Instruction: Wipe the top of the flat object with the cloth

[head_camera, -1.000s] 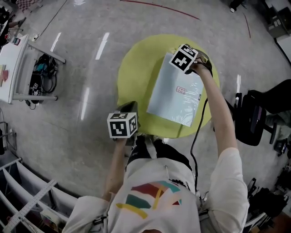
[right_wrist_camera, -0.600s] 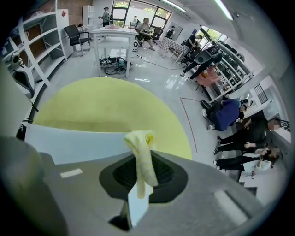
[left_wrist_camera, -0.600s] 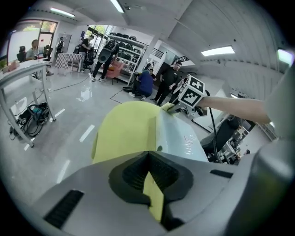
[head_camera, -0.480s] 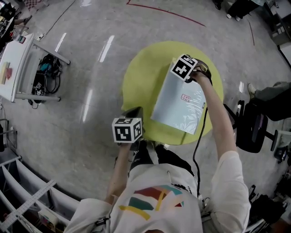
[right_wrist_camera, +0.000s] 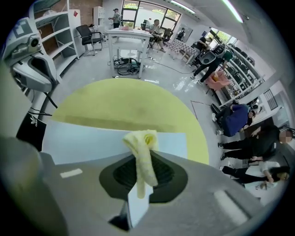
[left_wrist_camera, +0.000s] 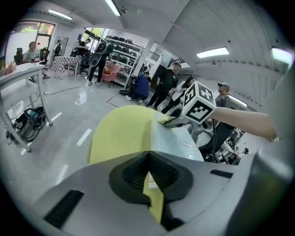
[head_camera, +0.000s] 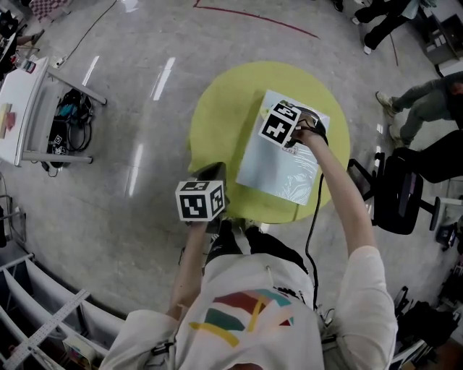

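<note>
1. Surface: a round yellow-green table (head_camera: pixel 224 123) stands on a glossy grey floor (head_camera: pixel 145 94) that reflects streaks of the ceiling lights.
2. Task item: the flat object (head_camera: pixel 278 170), pale blue and rectangular, lies flat on the right half of the tabletop in the head view. It is skewed to the table edge, with its lower corner close to the near rim.
3. Right gripper (right_wrist_camera: pixel 138 184): the jaws are clamped on a yellow cloth (right_wrist_camera: pixel 143 152). The bunched end of the cloth sticks out beyond the jaws over the far part of the flat object. Contact with that surface cannot be confirmed.
4. Left gripper (left_wrist_camera: pixel 148 168): the jaws are closed together with nothing between them. It is held at the near left rim of the table, apart from the flat object.
5. Room, head view: a white side table (head_camera: pixel 22 87) stands well to the left, with a tangle of cables (head_camera: pixel 72 119) beneath it. A black chair (head_camera: pixel 401 191) stands just right of the round table. A red line (head_camera: pixel 253 16) is marked on the floor beyond.
6. Room, left gripper view: shelving racks (left_wrist_camera: pixel 115 50) line the far wall, several people stand near them, and strip lights (left_wrist_camera: pixel 212 52) run along the ceiling.
</note>
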`<state>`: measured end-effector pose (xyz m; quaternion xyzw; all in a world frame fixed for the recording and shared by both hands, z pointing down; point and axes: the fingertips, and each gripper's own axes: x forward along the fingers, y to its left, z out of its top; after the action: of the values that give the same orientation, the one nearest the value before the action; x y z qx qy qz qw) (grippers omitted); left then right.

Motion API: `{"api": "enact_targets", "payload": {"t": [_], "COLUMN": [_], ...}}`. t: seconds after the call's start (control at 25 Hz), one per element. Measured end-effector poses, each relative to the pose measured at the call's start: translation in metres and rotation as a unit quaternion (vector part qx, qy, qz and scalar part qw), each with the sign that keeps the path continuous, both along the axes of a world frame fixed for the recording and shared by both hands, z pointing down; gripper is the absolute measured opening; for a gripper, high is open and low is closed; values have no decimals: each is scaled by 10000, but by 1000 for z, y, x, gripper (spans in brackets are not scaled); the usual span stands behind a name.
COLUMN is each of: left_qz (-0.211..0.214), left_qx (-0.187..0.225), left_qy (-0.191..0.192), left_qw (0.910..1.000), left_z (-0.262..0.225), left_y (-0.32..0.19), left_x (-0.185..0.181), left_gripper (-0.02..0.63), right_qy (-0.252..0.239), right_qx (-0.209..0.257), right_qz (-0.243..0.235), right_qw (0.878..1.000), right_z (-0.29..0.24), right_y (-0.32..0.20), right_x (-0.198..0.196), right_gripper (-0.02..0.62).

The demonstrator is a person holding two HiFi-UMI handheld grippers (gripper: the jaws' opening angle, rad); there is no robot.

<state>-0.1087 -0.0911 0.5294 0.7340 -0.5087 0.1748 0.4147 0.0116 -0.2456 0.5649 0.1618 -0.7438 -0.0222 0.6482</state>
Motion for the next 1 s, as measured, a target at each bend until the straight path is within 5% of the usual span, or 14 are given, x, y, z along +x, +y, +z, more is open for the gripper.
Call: {"api": "enact_targets", "payload": {"t": [1.0], "left_qz": [77], "left_qx": [471], "left_qy": [58], "left_qw": [9988], "left_z": [-32], "left_y": [-5], "left_x": [0], "left_gripper": [14], "right_qy": [-322], "right_qx": [-953], "right_qz": [-671], "right_qw": [9927], "right_z": [1], "right_y": [193], "right_x": [-48], "right_gripper": [26]}}
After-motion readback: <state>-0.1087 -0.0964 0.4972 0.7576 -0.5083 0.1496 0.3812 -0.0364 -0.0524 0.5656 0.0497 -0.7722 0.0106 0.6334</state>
